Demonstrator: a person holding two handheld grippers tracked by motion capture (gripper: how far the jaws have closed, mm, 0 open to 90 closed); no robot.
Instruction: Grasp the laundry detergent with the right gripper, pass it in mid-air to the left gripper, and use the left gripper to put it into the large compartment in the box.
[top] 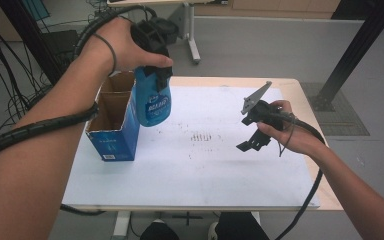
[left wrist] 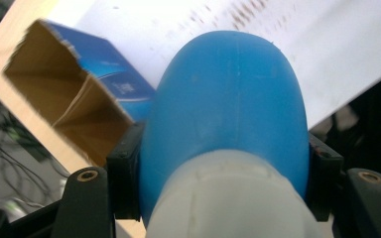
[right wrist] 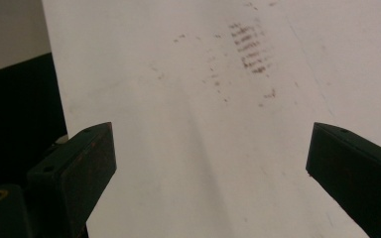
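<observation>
- You are holding the blue bottle (top: pixel 154 102) upright in the air, long axis running near vertical, its rounded base pointing down toward the table (top: pixel 195 165) and its pale cap end up inside your left gripper (top: pixel 156 75).
- The bottle is hanging just beside the open-topped blue carton (top: pixel 114 125), on the side facing the table's middle, with its base lower than the carton's rim (whether it is touching the carton wall, you cannot tell from the high view).
- In the left gripper view, the black jaws are pressing on both flanks of the bottle (left wrist: pixel 225 114) near its whitish neck, so that gripper is clamped on it; the carton's brown inside (left wrist: pixel 54 89) is showing below and to one side.
- Your left forearm is reaching in high, wrist bent, hand wrapped over the gripper's top, cable coiling along the arm.
- Your right gripper (top: pixel 254 132) is hovering well apart from the carton, over the far side of the white sheet, tilted down and toward the middle.
- Its jaws are standing wide apart with nothing between them, above the speckled sheet (right wrist: pixel 218 148).
</observation>
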